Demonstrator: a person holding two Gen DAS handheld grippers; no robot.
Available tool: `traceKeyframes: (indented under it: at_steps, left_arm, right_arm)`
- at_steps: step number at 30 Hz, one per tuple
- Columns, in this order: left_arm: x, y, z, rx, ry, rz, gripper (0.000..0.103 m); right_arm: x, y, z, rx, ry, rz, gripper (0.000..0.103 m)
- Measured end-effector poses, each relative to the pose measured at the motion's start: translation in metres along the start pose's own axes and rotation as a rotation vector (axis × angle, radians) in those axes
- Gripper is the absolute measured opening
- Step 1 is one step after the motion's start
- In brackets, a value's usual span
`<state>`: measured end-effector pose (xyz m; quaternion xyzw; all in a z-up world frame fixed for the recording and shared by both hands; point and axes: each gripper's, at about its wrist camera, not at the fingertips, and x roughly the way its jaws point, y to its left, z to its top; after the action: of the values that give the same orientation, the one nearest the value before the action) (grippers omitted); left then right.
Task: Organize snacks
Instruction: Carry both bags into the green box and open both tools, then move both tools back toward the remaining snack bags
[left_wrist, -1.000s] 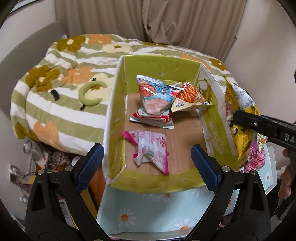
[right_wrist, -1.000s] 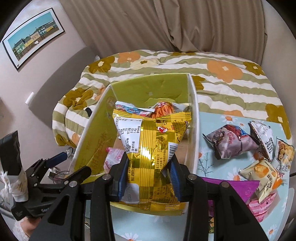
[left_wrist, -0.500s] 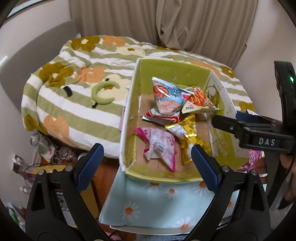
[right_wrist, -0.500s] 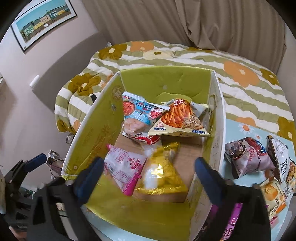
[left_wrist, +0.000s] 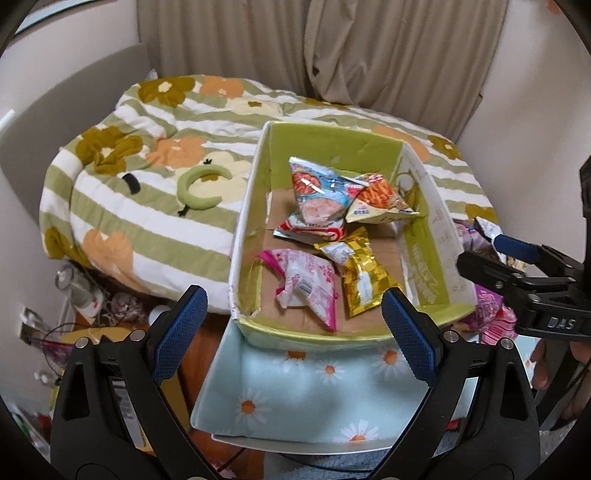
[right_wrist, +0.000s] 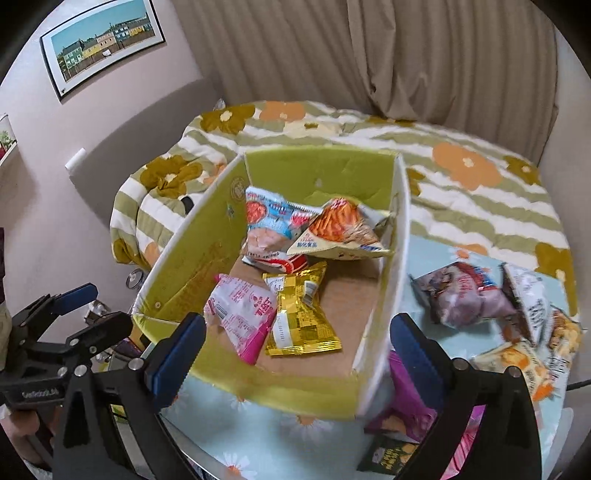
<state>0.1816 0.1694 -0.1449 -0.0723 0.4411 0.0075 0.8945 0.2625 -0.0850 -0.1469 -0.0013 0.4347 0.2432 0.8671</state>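
We hold our left gripper (left_wrist: 291, 325) and right gripper (right_wrist: 297, 352) wide apart, empty, with the crinkled gold foil snack packet (right_wrist: 301, 314) lying ahead in the green-lined cardboard box (right_wrist: 317, 173)

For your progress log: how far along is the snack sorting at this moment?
Done: the gold packet lies in the green box beside the pink packet. In hand: nothing; left gripper and right gripper are open. Left: the purple packet and others on the table.
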Motion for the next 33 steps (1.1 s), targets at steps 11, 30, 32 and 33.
traceKeyframes:
  at_steps: [11,30,32,33]
  left_arm:
    - [-0.021,-0.057,-0.006,0.155,-0.032,-0.169,0.095]
    - [-0.038,-0.200,-0.050,0.151,-0.050,-0.199,0.095]
    - [-0.034,-0.222,-0.058,0.135,-0.038,-0.195,0.095]
    - [-0.032,-0.231,-0.063,0.129,-0.034,-0.195,0.095]
  right_arm:
    - [-0.090,-0.021,-0.032,0.111,-0.146,-0.099,0.100]
    - [-0.182,-0.161,-0.105,0.167,-0.175,-0.203,0.100]
    - [-0.185,-0.178,-0.110,0.149,-0.163,-0.195,0.100]
    - [-0.185,-0.185,-0.113,0.140,-0.156,-0.191,0.100]
